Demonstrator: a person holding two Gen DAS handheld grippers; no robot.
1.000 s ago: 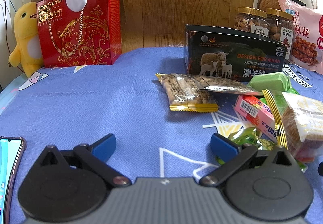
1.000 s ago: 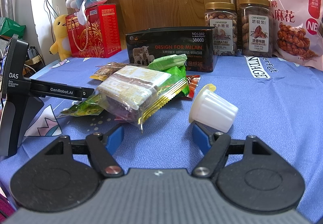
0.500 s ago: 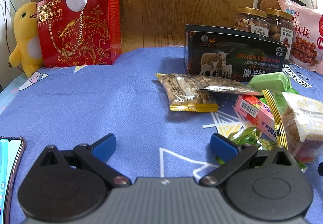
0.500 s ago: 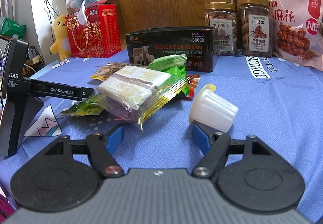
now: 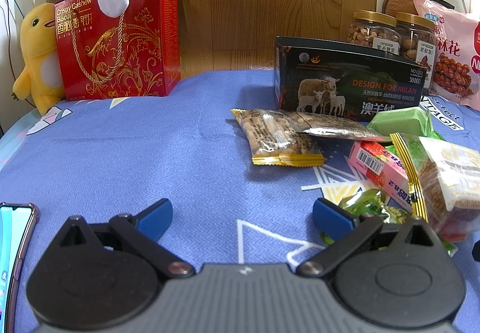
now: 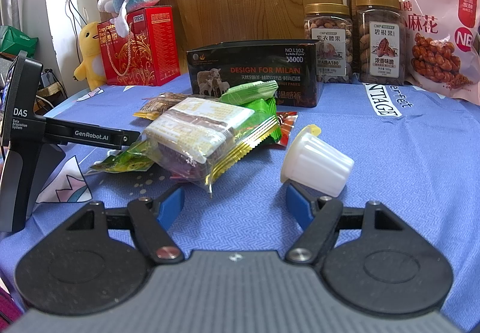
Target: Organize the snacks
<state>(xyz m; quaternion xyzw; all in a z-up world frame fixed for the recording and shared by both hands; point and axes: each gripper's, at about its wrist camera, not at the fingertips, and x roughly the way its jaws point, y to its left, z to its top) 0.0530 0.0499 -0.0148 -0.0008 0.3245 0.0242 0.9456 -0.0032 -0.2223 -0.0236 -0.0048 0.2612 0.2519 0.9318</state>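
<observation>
Resting low over the blue cloth (image 5: 135, 152), we hold our left gripper (image 5: 242, 214) and right gripper (image 6: 234, 203) with fingers spread, gripping nothing. The snack pile (image 6: 204, 134) lies just ahead of the right gripper, before the black box (image 6: 255, 74), with 1 white cup (image 6: 318, 164) tipped beside its right finger

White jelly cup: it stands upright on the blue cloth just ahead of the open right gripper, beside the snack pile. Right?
Not quite. The white jelly cup lies tipped on its side, not upright, as the right wrist view shows. The rest holds: it rests on the blue cloth, just ahead of the open right gripper, beside the snack pile.
</observation>
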